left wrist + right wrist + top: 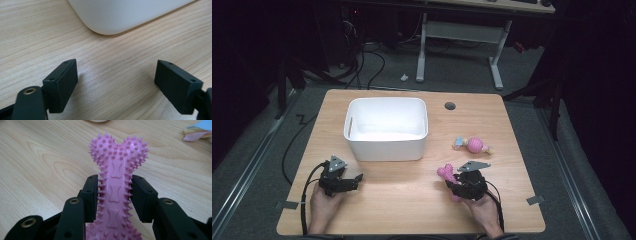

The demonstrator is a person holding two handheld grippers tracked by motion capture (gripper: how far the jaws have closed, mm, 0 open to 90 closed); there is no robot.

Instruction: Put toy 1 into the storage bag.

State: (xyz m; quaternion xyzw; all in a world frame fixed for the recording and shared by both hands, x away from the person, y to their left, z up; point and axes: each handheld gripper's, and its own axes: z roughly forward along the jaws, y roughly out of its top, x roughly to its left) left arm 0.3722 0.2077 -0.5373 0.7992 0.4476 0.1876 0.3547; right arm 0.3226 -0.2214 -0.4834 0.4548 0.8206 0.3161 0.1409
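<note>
High view: a white rectangular plastic tub (386, 129) stands on the far left half of the light wooden table (412, 200), and nothing can be seen inside it. At the near right, the right tongs (453, 184) are clamped on a pink spiked rubber bone-shaped chew toy (445, 173). In the right gripper view the two black jaws press on the sides of the toy's (115, 192) narrow shaft, its two-lobed knobbly end sticking out beyond them. Small bone shapes are embossed along its flat middle strip; short soft spikes cover its edges and lobes. At the near left, the left tongs (353, 181) stand wide apart over bare table with nothing between them, near the tub's corner (107, 22). A pink ball toy with pale cloth ends (473, 145) lies to the right of the tub
</note>
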